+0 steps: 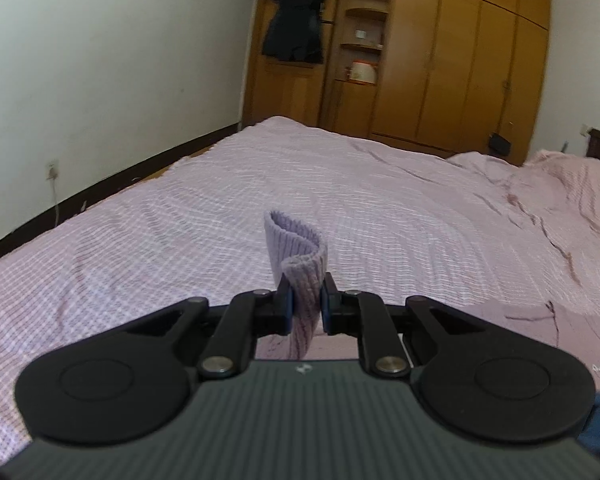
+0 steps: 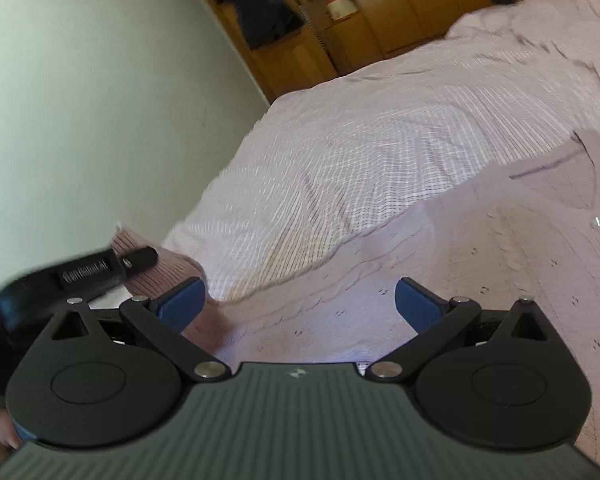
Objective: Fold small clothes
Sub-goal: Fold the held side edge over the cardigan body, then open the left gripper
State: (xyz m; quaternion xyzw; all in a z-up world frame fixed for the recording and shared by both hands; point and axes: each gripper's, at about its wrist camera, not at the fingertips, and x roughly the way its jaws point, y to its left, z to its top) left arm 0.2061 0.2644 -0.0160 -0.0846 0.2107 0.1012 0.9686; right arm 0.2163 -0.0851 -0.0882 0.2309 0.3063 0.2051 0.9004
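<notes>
Lilac ribbed-knit cloth (image 1: pixel 300 276), a small garment or part of one, is pinched in the left claw (image 1: pixel 306 304): its curled free end stands up past the fingertips, while the rest hangs down behind them out of sight. Beneath it lies the bed with its pink checked cover (image 1: pixel 180 208).

The right claw (image 2: pixel 296 304) is spread wide and holds nothing, its blue pads (image 2: pixel 414 306) hovering just above a pale pink knitted fabric with small eyelet holes (image 2: pixel 480 272) spread flat on the bed. From this wrist view the left claw (image 2: pixel 138 260) shows at the left edge, with ribbed pinkish cloth (image 2: pixel 168 266) under its tip.

Judging by this, the ribbed piece lies to the right claw's left, its long axis running roughly along the left claw's fingers. The left claw is clearly the nearer one; the right would have to swing leftward to catch a free end and complete a fold. Whether the ribbed piece belongs to the eyelet fabric cannot be told.
</notes>
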